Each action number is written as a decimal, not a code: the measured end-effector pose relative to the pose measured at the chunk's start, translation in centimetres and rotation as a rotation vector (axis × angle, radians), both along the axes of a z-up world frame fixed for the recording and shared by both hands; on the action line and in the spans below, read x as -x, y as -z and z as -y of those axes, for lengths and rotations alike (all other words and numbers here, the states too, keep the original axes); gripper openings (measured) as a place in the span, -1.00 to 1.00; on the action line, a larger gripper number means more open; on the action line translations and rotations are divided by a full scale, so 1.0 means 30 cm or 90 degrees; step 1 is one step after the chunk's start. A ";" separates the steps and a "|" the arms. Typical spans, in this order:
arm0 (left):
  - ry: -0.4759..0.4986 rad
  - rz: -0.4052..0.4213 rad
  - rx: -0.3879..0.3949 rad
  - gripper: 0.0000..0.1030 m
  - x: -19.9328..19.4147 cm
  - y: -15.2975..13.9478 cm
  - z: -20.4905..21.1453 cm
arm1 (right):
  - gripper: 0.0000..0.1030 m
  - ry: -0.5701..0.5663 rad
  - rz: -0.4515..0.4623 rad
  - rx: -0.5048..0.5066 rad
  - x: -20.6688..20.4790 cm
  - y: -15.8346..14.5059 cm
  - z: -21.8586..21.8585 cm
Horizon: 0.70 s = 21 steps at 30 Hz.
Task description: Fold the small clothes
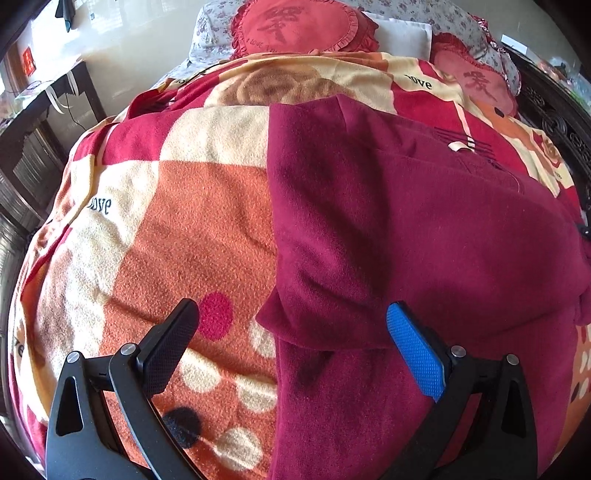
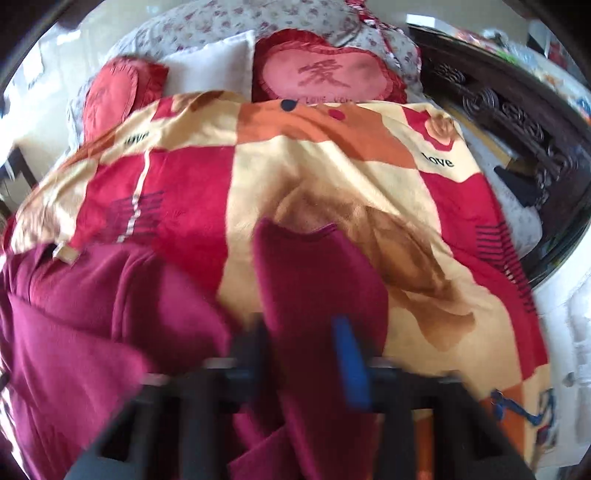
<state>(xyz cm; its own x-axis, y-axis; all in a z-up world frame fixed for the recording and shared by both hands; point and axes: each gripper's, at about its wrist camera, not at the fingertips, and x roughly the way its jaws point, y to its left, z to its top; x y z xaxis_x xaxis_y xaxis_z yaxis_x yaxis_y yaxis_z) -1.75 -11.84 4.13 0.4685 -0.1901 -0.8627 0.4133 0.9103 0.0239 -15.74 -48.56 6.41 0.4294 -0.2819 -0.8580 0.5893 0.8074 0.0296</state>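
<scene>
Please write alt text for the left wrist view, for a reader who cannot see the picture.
The open left gripper, one black finger and one blue, hovers over the near edge of a dark red garment lying partly folded on a bed. Under it lies a fleece blanket with red, orange and cream patches; heart-shaped red cushions rest at the far end.

Daylight is washing over a bed spread with a patchwork fleece blanket (image 1: 207,221) in orange, cream and red. Heart-shaped red cushions (image 2: 328,74) and a white pillow (image 2: 218,66) are resting against floral bedding at the head. A dark carved wooden frame (image 2: 517,122) is running alongside; a pale glossy wall (image 1: 129,48) is gleaming behind.
</scene>
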 end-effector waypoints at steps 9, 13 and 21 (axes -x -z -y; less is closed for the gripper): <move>-0.017 -0.006 0.024 0.98 0.001 -0.015 -0.012 | -0.92 0.113 0.143 -0.003 0.329 -0.167 0.096; -0.011 0.001 0.024 0.98 0.022 -0.032 -0.016 | -0.92 0.167 0.207 0.036 0.516 -0.300 0.118; -0.014 0.012 0.037 0.98 0.052 -0.082 -0.023 | -0.92 0.091 0.356 0.067 0.653 -0.546 0.033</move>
